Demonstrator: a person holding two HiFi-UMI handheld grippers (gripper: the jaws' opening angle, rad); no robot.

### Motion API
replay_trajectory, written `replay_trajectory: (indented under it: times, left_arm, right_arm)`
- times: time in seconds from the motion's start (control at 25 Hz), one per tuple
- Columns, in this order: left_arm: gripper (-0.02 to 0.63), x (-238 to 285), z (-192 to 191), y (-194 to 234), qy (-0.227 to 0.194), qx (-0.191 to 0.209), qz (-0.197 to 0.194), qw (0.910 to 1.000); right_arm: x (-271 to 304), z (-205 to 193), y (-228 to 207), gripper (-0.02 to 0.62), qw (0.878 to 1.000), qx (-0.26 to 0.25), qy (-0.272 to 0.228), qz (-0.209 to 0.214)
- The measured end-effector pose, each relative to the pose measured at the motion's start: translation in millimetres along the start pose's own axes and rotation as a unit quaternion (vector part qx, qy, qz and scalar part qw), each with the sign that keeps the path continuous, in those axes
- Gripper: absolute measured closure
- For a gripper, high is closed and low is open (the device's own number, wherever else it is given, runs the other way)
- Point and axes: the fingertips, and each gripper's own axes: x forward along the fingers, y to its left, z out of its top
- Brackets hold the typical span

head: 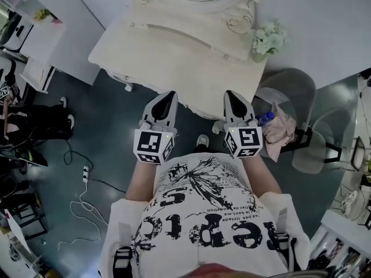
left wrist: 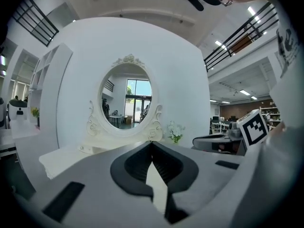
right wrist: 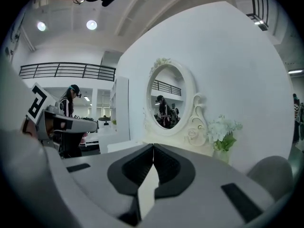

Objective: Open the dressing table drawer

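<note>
The left gripper (head: 169, 94) and the right gripper (head: 233, 93) hang just before the front edge of the desk (head: 174, 57), fingers pressed together, empty. The drawer should sit under that edge, hardly visible. I would open the fingers before reaching it.

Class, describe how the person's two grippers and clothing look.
Both the left gripper and right gripper have pale grey bodies tapering to a point, with black inner pads. Each carries a white cube with black square markers. The person wears a white short-sleeved T-shirt with black print.
</note>
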Motion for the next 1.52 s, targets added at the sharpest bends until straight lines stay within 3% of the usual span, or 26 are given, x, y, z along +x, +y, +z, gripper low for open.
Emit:
replay_trajectory:
  times: [0.4, 0.64, 1.12, 1.52]
  left_arm:
    - [0.588, 96, 2, 5, 0.019, -0.001, -0.028, 0.9994]
    - [0.586, 150, 3, 24, 0.027, 0.002, -0.077, 0.9967]
    - [0.588, 248, -4, 94, 0.064, 0.022, -0.182, 0.9809]
    - [0.588, 285, -51, 107, 0.114, 0.012, -0.238, 0.9646]
  right_arm:
    - [61, 5, -69, 0.577, 0.999, 0.015, 0.010, -0.026]
    - [95, -2, -89, 0.578, 0.997, 0.029, 0.026, -0.071]
    - [169, -44, -121, 0.577, 0.973, 0.085, 0.079, -0.200]
    - [208, -111, -130, 0.577, 0.955, 0.115, 0.151, -0.229]
